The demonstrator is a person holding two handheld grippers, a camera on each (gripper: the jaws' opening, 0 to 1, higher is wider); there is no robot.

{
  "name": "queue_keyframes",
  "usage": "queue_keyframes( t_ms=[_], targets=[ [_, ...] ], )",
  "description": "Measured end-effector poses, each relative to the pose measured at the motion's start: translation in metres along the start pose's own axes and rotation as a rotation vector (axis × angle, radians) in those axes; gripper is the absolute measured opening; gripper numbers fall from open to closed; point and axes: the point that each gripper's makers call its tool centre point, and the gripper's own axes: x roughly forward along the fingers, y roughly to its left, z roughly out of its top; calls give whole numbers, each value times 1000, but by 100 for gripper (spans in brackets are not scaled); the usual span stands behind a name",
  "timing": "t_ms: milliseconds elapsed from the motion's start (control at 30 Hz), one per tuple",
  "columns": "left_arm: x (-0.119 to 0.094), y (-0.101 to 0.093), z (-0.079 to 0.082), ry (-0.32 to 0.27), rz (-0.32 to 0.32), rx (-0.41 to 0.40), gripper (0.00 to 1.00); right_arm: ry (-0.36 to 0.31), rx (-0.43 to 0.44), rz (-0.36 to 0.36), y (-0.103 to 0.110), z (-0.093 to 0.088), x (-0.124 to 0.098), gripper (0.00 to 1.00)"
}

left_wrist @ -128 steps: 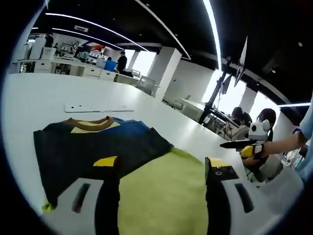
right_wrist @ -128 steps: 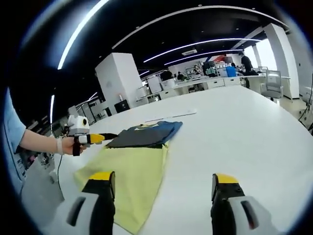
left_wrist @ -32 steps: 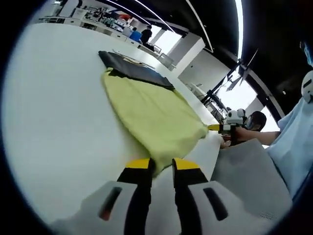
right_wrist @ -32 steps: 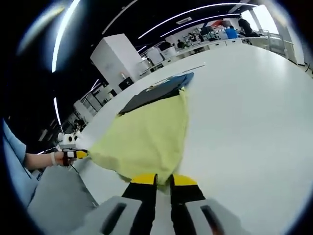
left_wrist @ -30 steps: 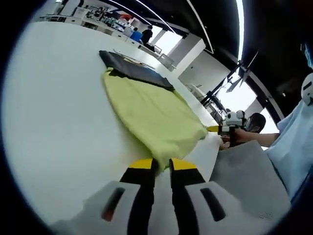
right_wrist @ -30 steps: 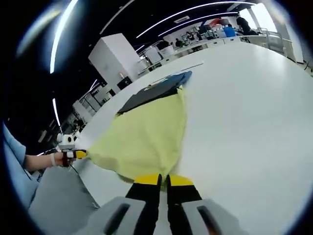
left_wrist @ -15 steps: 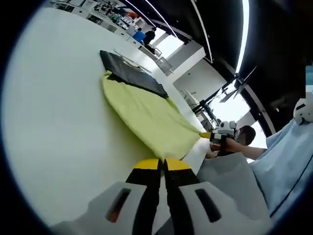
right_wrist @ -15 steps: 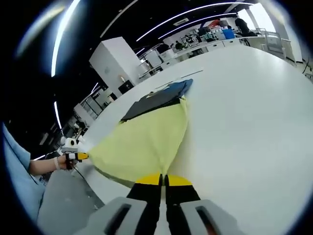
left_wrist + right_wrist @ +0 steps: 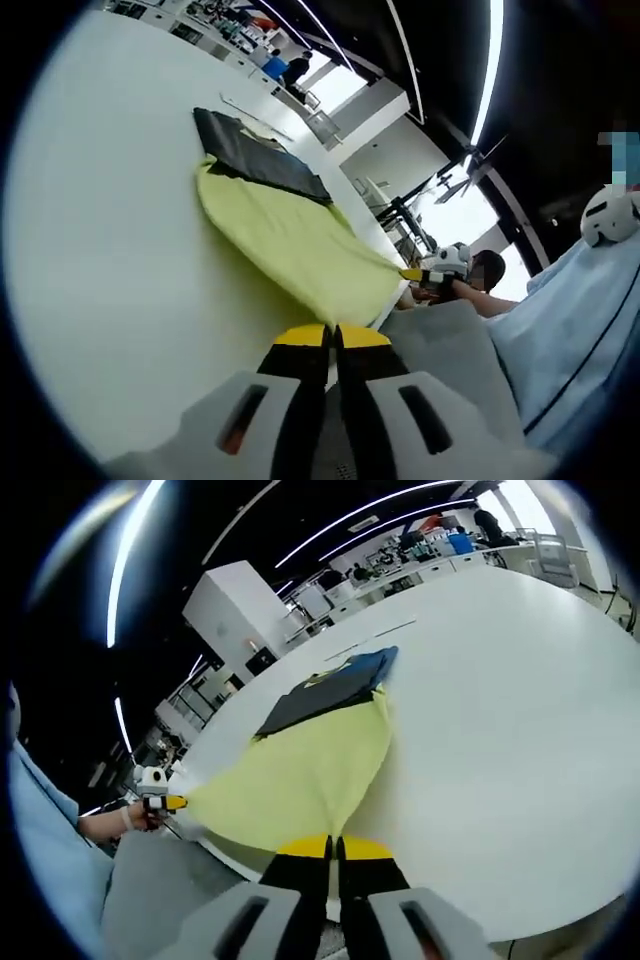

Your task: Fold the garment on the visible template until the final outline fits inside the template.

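The work surface is a broad white table [image 9: 520, 690] with a rounded edge. The ceiling [image 9: 300, 510] is dark, fitted with long linear light strips [image 9: 370, 510]. A white square column [image 9: 225, 605] stands beyond the table. White desks [image 9: 440, 555] line the far side, where people stand. Bright windows [image 9: 455, 215] admit daylight. A monitor on a stand [image 9: 440, 190] is near the windows.

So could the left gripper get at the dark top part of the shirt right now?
Probably not: the left gripper is shut on the shirt hem at the table edge, and the dark part lies at the far end.
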Motion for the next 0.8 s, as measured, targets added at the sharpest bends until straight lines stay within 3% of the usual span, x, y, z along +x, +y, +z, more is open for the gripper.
queue_keyframes(
  t_ms=[333,533,633,800],
  targets=[
    [-16,-17,-18,30,-49,-40,0,12,45,27,19,-15,-23,0],
    [-22,-26,-20,34,-72,-45,0,24,61,38,27,-22,-34,0],
    [-24,-31,-16,26,-88,-51,0,6,84,48,31,-16,-37,0],
    [-22,-36,7,-20,-117,-52,0,-27,107,73,38,4,-35,0]
  ],
)
